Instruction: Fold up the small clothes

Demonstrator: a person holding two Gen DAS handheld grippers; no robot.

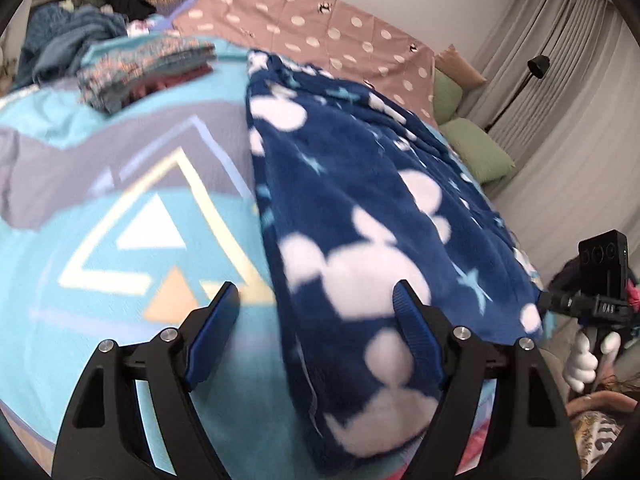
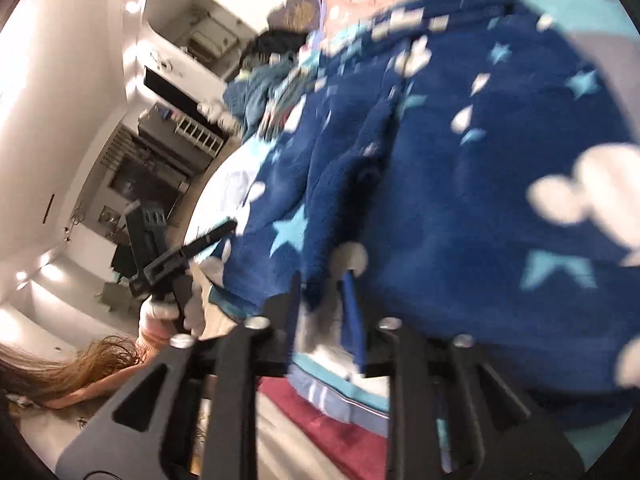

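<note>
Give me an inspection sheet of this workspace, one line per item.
Surface: bed under a turquoise cover with triangle prints.
Job's things: navy fleece garment with white heads and stars, lying lengthwise; folded stack of patterned clothes further back.
Clutter: heap of unfolded clothes at the far end; green pillows beside the bed.
Grippers: left gripper open above the garment's near end, nothing between its fingers; right gripper at the garment's edge, picture too blurred to tell whether it grips.
Cables: nothing seen.
Surroundings: grey curtains, black floor lamp, pink dotted sheet, shelving in the right wrist view.
</note>
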